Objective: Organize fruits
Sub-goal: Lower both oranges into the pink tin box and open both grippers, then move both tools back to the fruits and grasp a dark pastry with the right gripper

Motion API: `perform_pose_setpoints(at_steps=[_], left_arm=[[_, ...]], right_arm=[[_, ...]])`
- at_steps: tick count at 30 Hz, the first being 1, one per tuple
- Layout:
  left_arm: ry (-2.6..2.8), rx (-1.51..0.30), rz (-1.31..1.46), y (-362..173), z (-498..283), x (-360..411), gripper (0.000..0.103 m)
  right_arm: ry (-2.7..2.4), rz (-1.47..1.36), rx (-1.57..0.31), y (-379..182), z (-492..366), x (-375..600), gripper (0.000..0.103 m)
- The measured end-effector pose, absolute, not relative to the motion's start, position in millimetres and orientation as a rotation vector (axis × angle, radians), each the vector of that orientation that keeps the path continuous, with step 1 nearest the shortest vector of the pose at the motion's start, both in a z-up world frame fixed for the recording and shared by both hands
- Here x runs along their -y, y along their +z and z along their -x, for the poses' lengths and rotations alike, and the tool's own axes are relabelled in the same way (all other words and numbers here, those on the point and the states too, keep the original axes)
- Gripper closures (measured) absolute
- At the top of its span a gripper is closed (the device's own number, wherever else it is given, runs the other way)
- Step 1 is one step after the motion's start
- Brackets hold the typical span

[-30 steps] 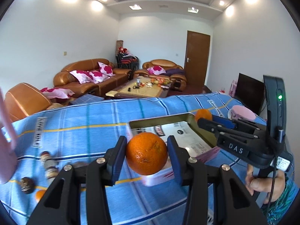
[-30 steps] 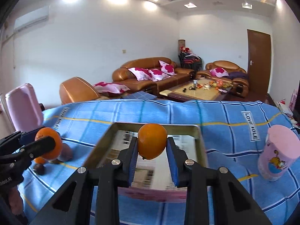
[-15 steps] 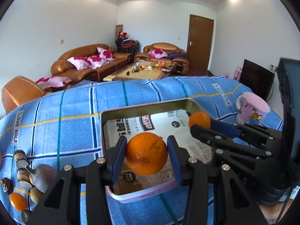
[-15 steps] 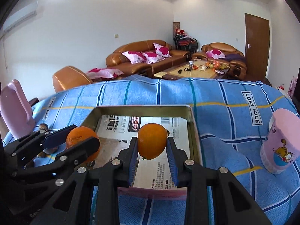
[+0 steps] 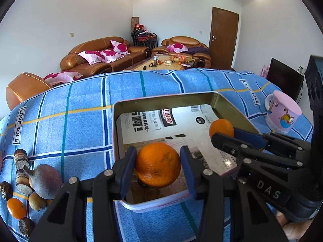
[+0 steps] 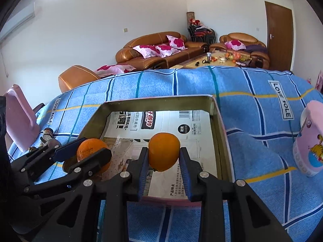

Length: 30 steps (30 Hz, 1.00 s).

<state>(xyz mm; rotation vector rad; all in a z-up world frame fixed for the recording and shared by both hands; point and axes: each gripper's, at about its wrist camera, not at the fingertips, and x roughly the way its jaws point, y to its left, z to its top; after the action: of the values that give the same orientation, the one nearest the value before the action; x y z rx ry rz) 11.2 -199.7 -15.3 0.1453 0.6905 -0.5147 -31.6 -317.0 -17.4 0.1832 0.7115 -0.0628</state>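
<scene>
My left gripper [image 5: 158, 166] is shut on a large orange [image 5: 158, 165], held just above the near left corner of a rectangular metal tray [image 5: 161, 100] lined with printed paper. My right gripper [image 6: 164, 157] is shut on a smaller, smooth orange [image 6: 164, 154] over the tray's [image 6: 157, 99] near right part. Each gripper shows in the other's view: the right gripper [image 5: 224, 136] with its small orange [image 5: 221, 127] at the right, the left gripper [image 6: 86, 151] with its large orange [image 6: 91, 148] at the left.
Loose fruit lies on the blue checked cloth left of the tray: a reddish pear-shaped fruit [image 5: 45, 182], a small orange [image 5: 16, 210], brown nuts and chestnuts [image 5: 21, 170]. A pink cartoon mug [image 5: 282, 114] stands right of the tray. A pink chair back [image 6: 19, 121] rises at the far left.
Both grippers have tipped downward and sunk toward the tray, each still gripping its orange. The left one moved from over the cloth to over the tray's near corner.
</scene>
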Motion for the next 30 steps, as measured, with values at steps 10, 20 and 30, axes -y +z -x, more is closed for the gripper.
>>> perform_pose_setpoints(at_steps=[10, 20, 30], left_arm=[[-0.412, -0.57, -0.14, 2.8, 0.2, 186.5, 0.016], [-0.323, -0.476, -0.16, 16.7, 14.4, 169.7, 0.0], [-0.226, -0.441, -0.18, 12.4, 27.9, 136.5, 0.0]], right_arm=[[-0.059, -0.286, -0.633, -7.9, 42.0, 330.6, 0.066], [-0.161, -0.25, -0.38, 16.3, 70.4, 329.5, 0.019], [-0.184, -0.161, -0.342, 18.5, 75.7, 314.6, 0.019]])
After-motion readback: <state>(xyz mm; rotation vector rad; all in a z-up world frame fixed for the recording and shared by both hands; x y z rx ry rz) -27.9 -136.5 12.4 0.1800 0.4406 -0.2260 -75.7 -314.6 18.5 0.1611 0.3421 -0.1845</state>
